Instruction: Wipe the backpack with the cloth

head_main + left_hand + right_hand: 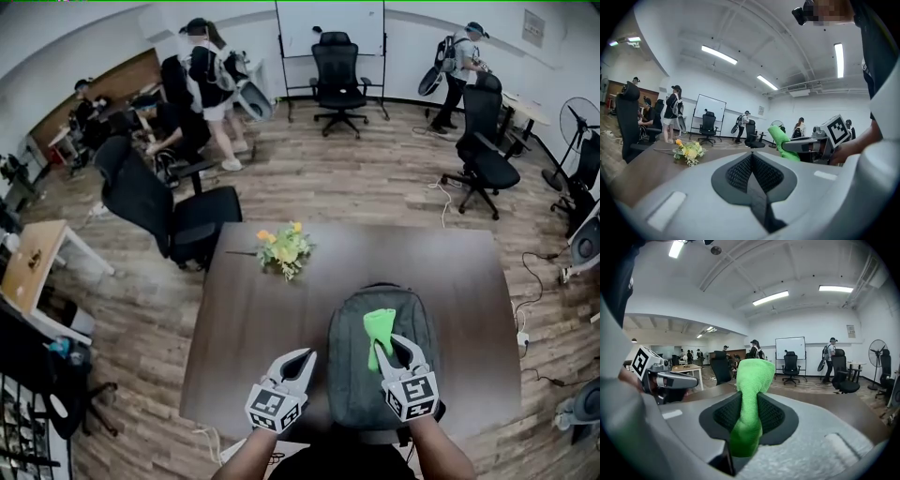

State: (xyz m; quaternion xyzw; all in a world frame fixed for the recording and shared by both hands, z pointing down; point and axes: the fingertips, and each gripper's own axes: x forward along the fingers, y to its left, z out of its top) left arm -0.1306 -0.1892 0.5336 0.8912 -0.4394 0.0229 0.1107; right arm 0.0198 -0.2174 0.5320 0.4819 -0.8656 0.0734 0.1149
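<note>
Wiping well here means bringing the green cloth down flat onto the grey backpack, which lies on the tabletop at its near edge, right of the middle. The right claw is clenched on the cloth, pinching it so a bunched end sticks out past the tips above the bag's top panel; whether the cloth touches the bag I cannot tell. The loose end should probably be pressed lightly and drawn in long strokes from the bag's far end toward the near edge, with the hard tips kept off the fabric. The left claw is clenched on nothing, just beside the bag's left side, well placed to steady it. The flowers near the far edge sit well apart.
</note>
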